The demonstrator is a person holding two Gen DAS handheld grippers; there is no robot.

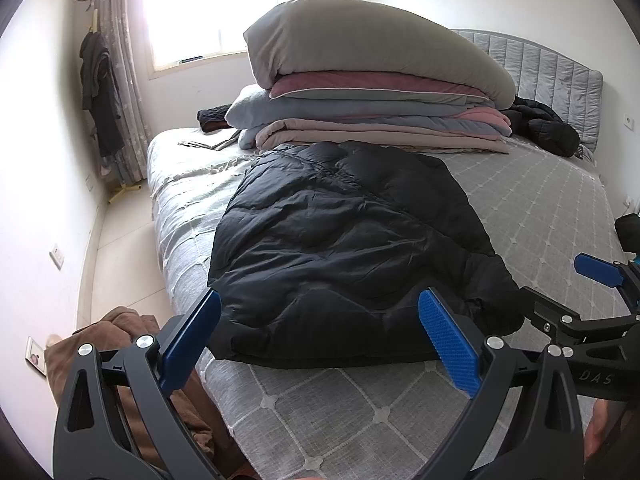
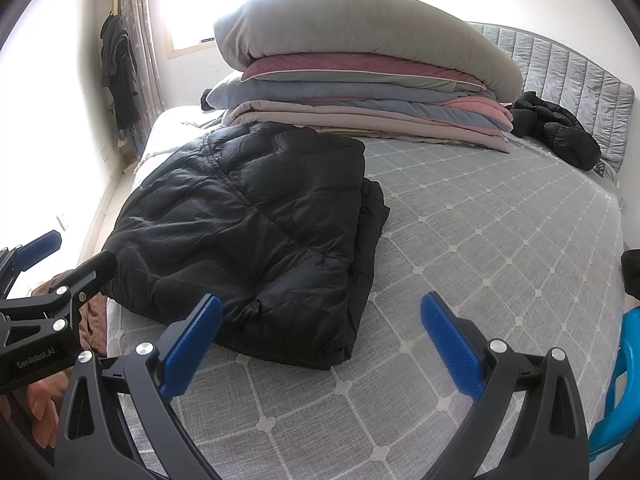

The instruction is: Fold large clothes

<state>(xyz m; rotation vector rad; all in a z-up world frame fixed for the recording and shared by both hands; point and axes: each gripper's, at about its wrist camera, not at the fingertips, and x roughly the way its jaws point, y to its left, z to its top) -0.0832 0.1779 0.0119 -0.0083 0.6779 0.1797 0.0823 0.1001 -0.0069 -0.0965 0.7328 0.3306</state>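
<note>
At the bottom of the left wrist view the left gripper (image 1: 320,344) has its blue fingers (image 1: 448,344) spread wide with nothing between them; through the gap shows the near hem of the black puffer jacket (image 1: 340,248). The right gripper (image 2: 322,346), low in the right wrist view, is equally wide apart and empty, framing bare grey quilted bed cover (image 2: 500,232) rather than cloth.

The jacket lies on the bed in a partly folded long bundle, its long axis running from the near edge at the bottom of the frame up toward the stacked bedding. In the left view it sits centre frame, straight ahead of the fingers; in the right view it lies left of centre, its doubled right edge up and left of the left-hand finger. So the left gripper looks nearer to the near hem, and the right one would have to shift left to meet it. The next fold probably carries the near end away along that axis.

Brown fabric (image 1: 132,344) hangs off the bed edge at lower left. Beyond the jacket rises the pile of folded quilts (image 1: 372,92), with another dark jacket (image 1: 548,128) at upper right by the padded headboard (image 1: 552,64).
</note>
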